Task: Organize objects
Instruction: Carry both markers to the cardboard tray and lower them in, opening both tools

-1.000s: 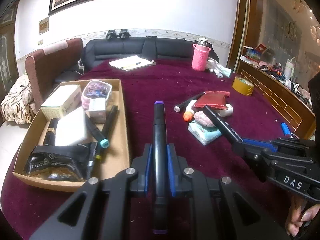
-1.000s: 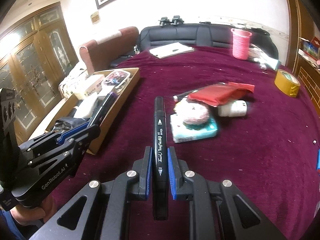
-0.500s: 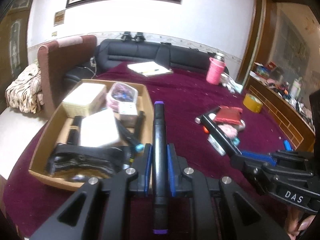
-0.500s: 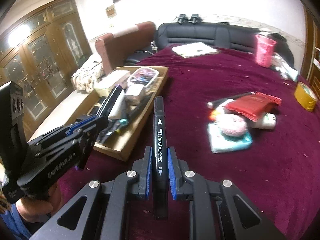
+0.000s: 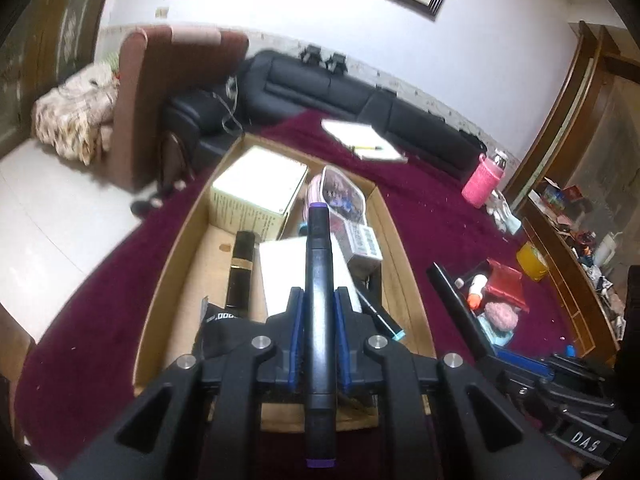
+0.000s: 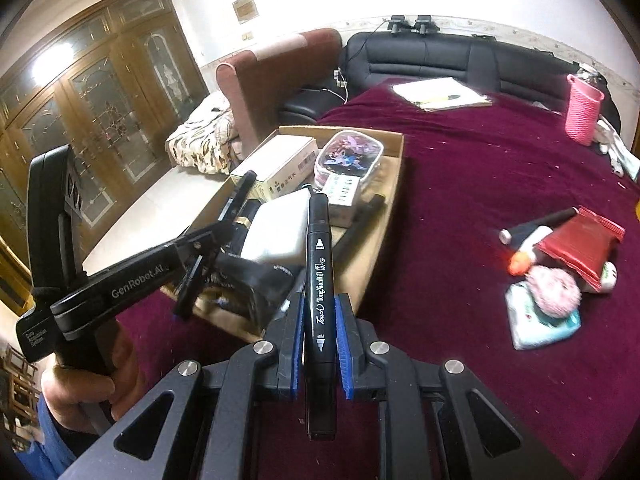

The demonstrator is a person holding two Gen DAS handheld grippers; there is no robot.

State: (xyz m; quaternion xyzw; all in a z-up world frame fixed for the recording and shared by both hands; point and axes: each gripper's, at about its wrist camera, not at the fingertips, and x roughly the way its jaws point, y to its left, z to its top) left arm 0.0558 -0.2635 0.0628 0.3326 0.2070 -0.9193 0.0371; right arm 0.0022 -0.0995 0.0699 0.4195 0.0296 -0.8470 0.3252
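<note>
two markers held over the cardboard box

the left gripper is clamped narrow on a black marker with purple ends, which runs straight out between its blue pads. the marker's far tip sits in front of the cardboard box on the dark red tablecloth, and the gripper points down into the box from its near end.

inside the box, at the far left, lies a pale carton, with a clear patterned pouch just to its right. nearer are a white block, a black and gold tube left of it, a small printed packet right of it, a teal-tipped pen along the right wall, and a black bag at the near end.

the right gripper is likewise closed tight on a black art marker with white lettering, near the box's right wall. the left gripper also shows in the right wrist view, at the left, gripped by a hand.

well apart to the right on the cloth lies a loose pile: a red pouch, a pink scrubber on a teal wipes pack, and an orange-capped tube. farther off are a pink cup, a notepad and a roll of yellow tape
</note>
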